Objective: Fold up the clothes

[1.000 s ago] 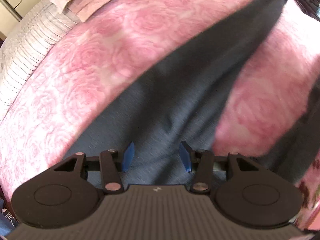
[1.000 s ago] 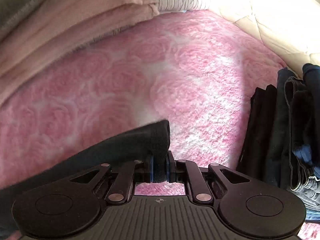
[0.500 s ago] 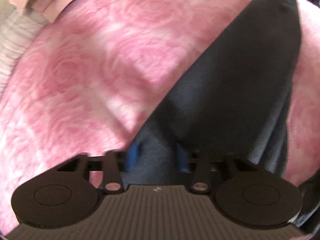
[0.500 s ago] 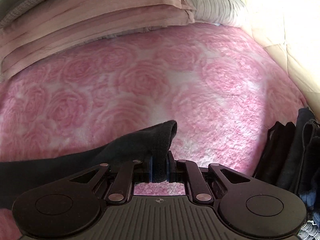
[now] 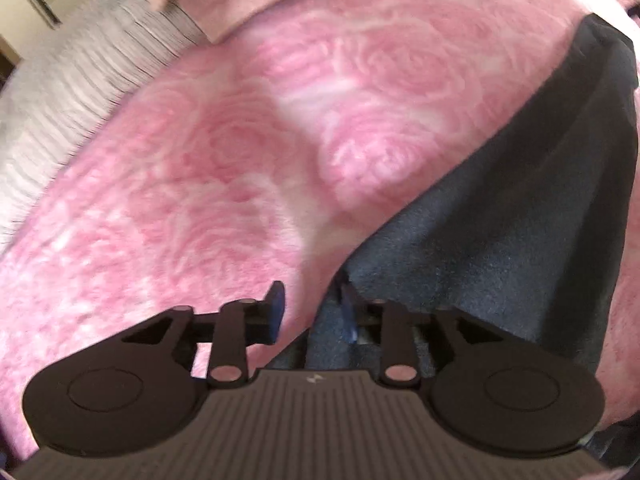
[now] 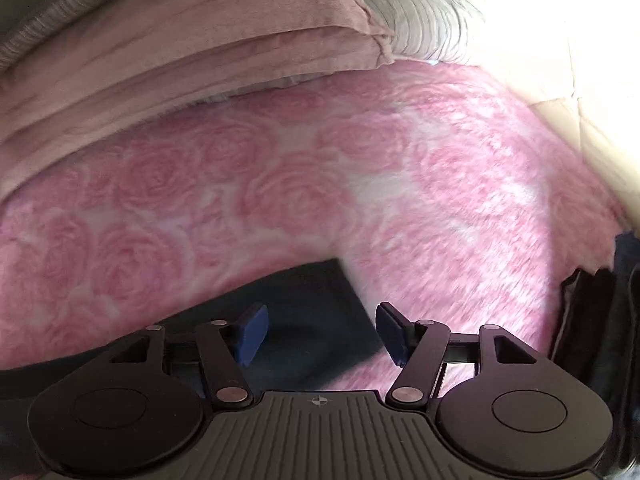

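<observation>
Both jaws have just been opening — right gripper (image 6: 320,334) spread wide above the dark garment's (image 6: 296,300) corner, left gripper (image 5: 312,312) parted with cloth loose between; a clean lift-away leaves the fold flat on the pink rose blanket (image 5: 248,160).

A dark navy garment (image 5: 520,240) lies spread flat across the pink bedding.

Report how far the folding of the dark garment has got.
Done: dark folded clothes stacked at the right. In hand: the dark blue fleece garment lies on the pink rose-patterned blanket; right gripper has just opened, releasing its corner; left gripper has just been opening. Left: remaining folds, stacking.
</observation>
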The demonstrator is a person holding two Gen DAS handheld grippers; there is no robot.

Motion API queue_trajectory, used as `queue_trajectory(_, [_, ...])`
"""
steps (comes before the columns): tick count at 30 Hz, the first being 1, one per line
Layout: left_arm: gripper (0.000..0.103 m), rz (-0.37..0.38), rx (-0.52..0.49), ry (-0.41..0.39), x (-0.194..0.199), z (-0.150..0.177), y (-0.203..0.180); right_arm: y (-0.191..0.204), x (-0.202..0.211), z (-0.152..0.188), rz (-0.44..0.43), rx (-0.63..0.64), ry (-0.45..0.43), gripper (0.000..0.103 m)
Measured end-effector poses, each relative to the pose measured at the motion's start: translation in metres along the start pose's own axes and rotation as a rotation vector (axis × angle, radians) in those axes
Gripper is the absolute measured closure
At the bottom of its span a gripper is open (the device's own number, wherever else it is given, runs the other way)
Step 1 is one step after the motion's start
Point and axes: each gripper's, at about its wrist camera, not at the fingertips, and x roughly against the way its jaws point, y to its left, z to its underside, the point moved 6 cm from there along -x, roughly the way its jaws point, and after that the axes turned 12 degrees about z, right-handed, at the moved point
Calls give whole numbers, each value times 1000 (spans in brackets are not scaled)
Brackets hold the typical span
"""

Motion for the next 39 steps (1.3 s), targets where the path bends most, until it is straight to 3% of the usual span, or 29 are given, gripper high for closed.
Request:
queue_trajectory(2, [76,-4,-46,-37,16,-2,-15,-7,3,16,-51,-27,26,40])
queue_trajectory(5, [76,56,-187,-68,37,1,-62,-16,-4,39,-103,-76,87,40])
queue_trajectory(10, [75,210,-433,-25,38,17,-150,-26,-35,54,-148,-228,136,40])
queue_trajectory(14, [73,254,-582,-5,29,27,-194,-37,-59,51,-205,-401,128,41])
queue_trajectory(15, [72,230,-618,5,23,29,-200,-39,-63,50,-218,-442,123,44])
queue_trajectory(17, [76,132,-679,45,7,34,-207,-46,-71,49,-212,-482,123,70])
queue_trajectory(18, [87,87,-705,63,-1,35,-209,-50,-72,48,-207,-484,130,94])
queue_trajectory(20, [100,39,-732,82,-6,35,-212,-57,-73,45,-204,-484,145,97])
queue_trajectory(22, [101,57,-718,64,4,31,-212,-63,-59,39,-169,-420,134,98])
queue_trajectory(25, [102,154,-649,-2,31,21,-206,-75,-23,27,-97,-377,119,98])
queue_trajectory(28, [101,204,-602,10,33,21,-198,-76,0,19,-47,-344,74,97])
queue_trajectory(34, [93,240,-571,71,18,23,-202,-64,-40,45,5,-291,144,95])
queue_trajectory(35, [85,251,-561,71,19,22,-203,-66,-40,49,2,-289,140,92])
queue_trajectory(37, [76,288,-547,49,30,23,-204,-72,-35,55,28,-284,134,56])
queue_trajectory(39, [76,308,-519,27,39,21,-202,-82,-25,57,55,-294,115,51])
